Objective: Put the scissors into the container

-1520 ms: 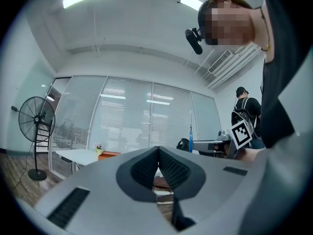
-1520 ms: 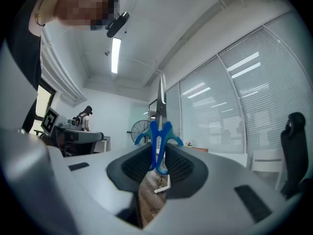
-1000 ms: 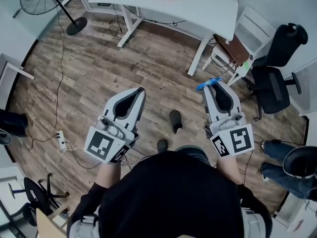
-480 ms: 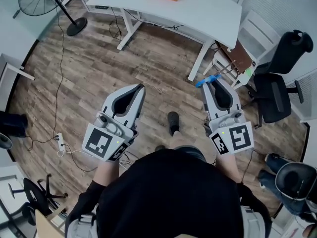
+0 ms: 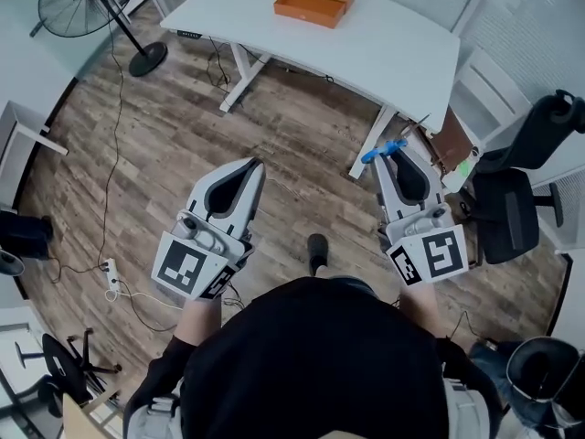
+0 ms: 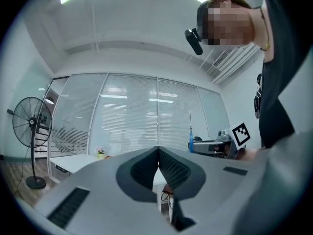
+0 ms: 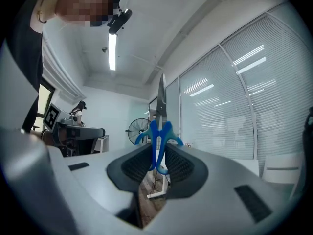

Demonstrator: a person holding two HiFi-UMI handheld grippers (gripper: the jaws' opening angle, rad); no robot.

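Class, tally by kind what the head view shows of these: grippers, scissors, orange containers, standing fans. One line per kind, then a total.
Grippers: 2, the left gripper and the right gripper
Scissors: 1
Orange container: 1
Standing fan: 1
Total: 5

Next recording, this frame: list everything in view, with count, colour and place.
scissors: 1, blue handles, between the right gripper's jaws
container: 1, orange, on the table
table: 1, white, ahead of the person
fan: 1, black, standing far left
office chair: 1, black, right
white chair: 1, white, by the table's right end
power strip: 1, white, on the floor, left
left gripper: 1, grey, jaws together, empty
right gripper: 1, grey, clamped on the scissors
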